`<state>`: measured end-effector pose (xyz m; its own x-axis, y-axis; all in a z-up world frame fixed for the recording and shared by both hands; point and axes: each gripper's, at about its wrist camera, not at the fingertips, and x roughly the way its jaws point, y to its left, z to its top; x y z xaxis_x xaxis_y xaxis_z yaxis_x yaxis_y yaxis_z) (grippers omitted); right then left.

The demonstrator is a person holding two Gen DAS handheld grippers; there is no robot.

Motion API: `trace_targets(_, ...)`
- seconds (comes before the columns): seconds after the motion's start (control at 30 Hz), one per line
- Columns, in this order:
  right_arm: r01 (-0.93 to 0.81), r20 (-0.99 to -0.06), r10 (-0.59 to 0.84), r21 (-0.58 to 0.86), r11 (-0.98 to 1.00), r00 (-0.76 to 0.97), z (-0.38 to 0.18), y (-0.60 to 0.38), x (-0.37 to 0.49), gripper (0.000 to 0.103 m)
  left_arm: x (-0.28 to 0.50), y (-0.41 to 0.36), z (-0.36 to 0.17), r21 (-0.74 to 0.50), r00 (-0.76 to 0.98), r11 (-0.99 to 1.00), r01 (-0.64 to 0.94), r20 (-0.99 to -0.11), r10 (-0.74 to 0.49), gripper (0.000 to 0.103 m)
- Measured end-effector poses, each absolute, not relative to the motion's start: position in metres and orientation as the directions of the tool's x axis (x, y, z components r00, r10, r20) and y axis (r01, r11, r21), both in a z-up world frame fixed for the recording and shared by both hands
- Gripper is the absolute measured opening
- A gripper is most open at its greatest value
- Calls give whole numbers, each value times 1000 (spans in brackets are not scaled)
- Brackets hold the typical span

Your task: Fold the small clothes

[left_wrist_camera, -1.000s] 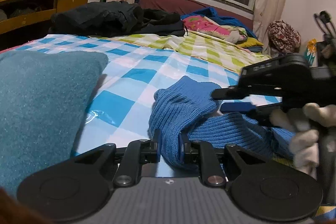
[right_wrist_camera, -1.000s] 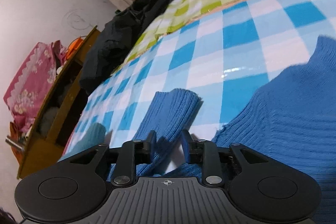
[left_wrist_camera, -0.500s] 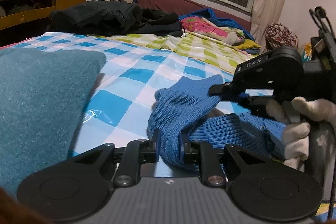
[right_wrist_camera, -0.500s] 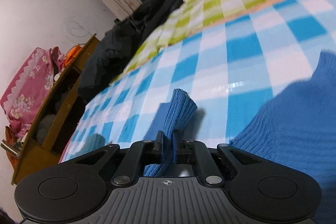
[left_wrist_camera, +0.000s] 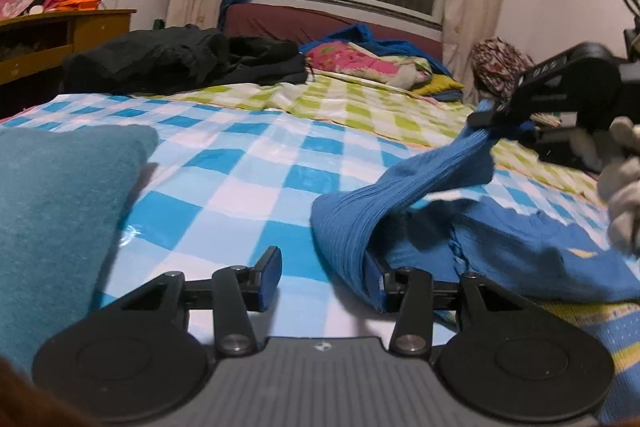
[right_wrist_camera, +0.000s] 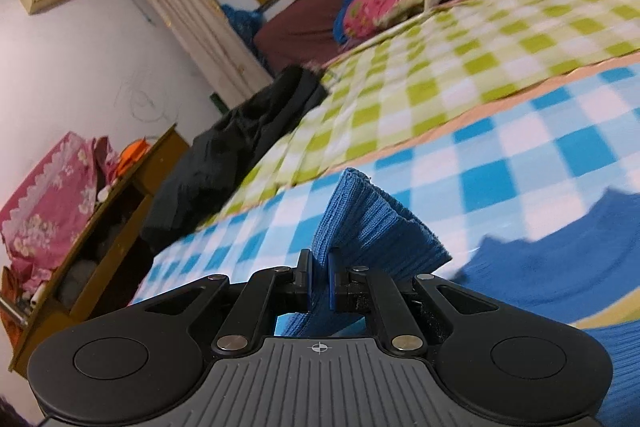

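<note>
Blue knit garment (left_wrist_camera: 432,227) lies on the bed, on the blue-and-white checked sheet (left_wrist_camera: 240,179), to the right of the teal pillow (left_wrist_camera: 52,211) and nearer the camera than the green checked sheet (left_wrist_camera: 340,103). Right hand-held gripper (right_wrist_camera: 319,281) is clenched on a ribbed end of the garment, which sticks up past its fingertips; in the left wrist view that same right hand-held gripper (left_wrist_camera: 498,117) holds the ribbed part lifted off the bed, stretched up from the rest of the garment, with a white-gloved hand (left_wrist_camera: 620,183) behind it. Left hand-held gripper (left_wrist_camera: 324,277) is opening, jaws apart; the garment touches only the right finger (left_wrist_camera: 374,275), the left finger (left_wrist_camera: 270,277) is clear over the sheet, so released. Black clothes pile (left_wrist_camera: 180,63) sits well beyond the garment, at the far side of the bed.
</note>
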<state>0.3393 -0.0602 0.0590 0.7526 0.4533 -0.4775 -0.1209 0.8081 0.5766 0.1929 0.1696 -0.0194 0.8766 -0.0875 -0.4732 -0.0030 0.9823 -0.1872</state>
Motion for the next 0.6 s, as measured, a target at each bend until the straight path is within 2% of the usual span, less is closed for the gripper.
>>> trace_targets(0.6,-63,-387,330,563,824,861,100,-189,297,8,194,87,10,-50,881,991,121,-454,-131,50)
